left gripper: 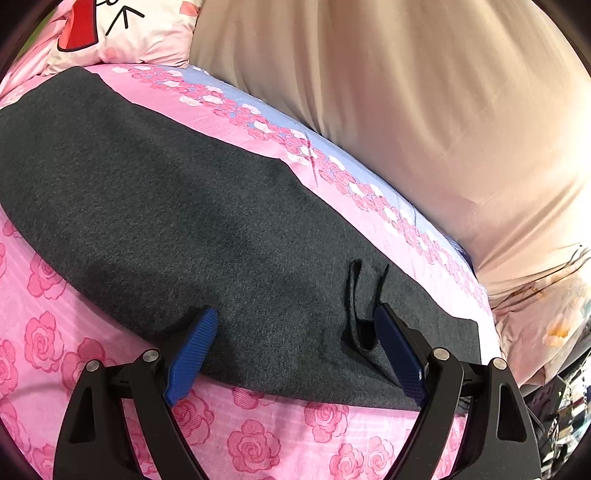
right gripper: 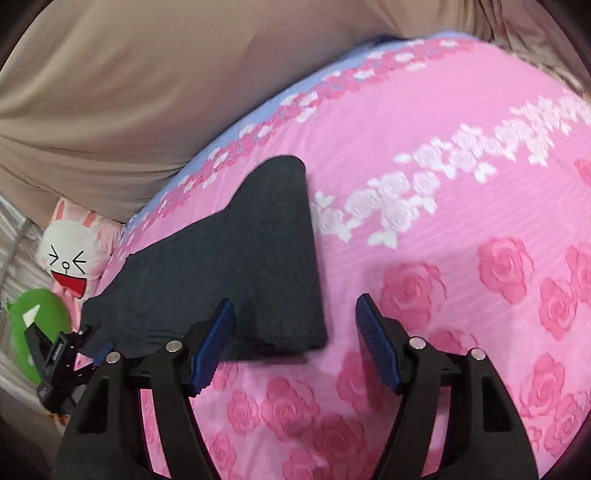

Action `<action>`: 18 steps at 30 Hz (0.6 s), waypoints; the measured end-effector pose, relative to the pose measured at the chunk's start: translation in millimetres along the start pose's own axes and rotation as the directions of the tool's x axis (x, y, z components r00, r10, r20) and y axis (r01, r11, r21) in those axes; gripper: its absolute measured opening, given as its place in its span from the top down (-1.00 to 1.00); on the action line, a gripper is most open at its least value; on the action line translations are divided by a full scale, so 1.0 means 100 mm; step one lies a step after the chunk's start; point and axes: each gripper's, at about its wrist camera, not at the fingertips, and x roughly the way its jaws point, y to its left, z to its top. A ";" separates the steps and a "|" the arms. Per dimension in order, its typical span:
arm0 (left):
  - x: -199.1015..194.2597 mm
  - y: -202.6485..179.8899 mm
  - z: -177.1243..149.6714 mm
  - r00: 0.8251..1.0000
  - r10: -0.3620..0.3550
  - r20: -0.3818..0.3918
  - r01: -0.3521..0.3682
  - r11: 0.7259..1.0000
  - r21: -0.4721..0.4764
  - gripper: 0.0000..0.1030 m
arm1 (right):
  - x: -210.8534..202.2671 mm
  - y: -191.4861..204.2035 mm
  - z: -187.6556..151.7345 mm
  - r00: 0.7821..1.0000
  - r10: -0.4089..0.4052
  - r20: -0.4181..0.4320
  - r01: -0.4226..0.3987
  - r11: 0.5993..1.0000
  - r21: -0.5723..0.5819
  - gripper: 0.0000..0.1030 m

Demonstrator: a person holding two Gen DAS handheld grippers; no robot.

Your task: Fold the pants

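Observation:
Dark grey pants (left gripper: 184, 206) lie flat on the pink rose-print bed cover (left gripper: 280, 443), folded lengthwise. My left gripper (left gripper: 295, 325) is open, its blue fingers (left gripper: 192, 354) straddling the near edge of the pants by a small belt loop (left gripper: 354, 295). In the right wrist view the leg end of the pants (right gripper: 258, 258) lies ahead and left. My right gripper (right gripper: 295, 314) is open and empty, over the near right corner of the leg end. The left gripper shows at the far left of the right wrist view (right gripper: 92, 350).
A beige curtain or sheet (left gripper: 406, 92) hangs along the far side of the bed. A cartoon-print pillow (left gripper: 122, 29) lies at the head; it also shows in the right wrist view (right gripper: 70, 258) beside a green plush (right gripper: 40, 325).

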 end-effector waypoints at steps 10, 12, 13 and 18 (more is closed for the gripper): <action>-0.11 -0.11 -0.06 0.995 0.094 0.026 -0.095 0.995 0.021 -0.63 | -0.14 0.21 0.02 0.985 -0.145 0.097 0.158 0.977 -0.143 0.78; -0.13 -0.18 -0.09 0.993 0.118 0.028 -0.120 0.991 0.054 -0.63 | -0.21 0.18 0.02 0.979 -0.168 0.113 0.185 0.968 -0.170 0.79; -0.14 -0.23 -0.12 0.991 0.128 0.030 -0.130 0.988 0.077 -0.63 | -0.25 0.16 0.03 0.976 -0.180 0.121 0.199 0.964 -0.177 0.79; -0.14 -0.39 -0.19 0.992 0.123 0.021 -0.125 0.983 0.132 -0.63 | -0.56 -0.13 0.09 0.947 -0.267 0.180 0.296 0.941 -0.161 0.79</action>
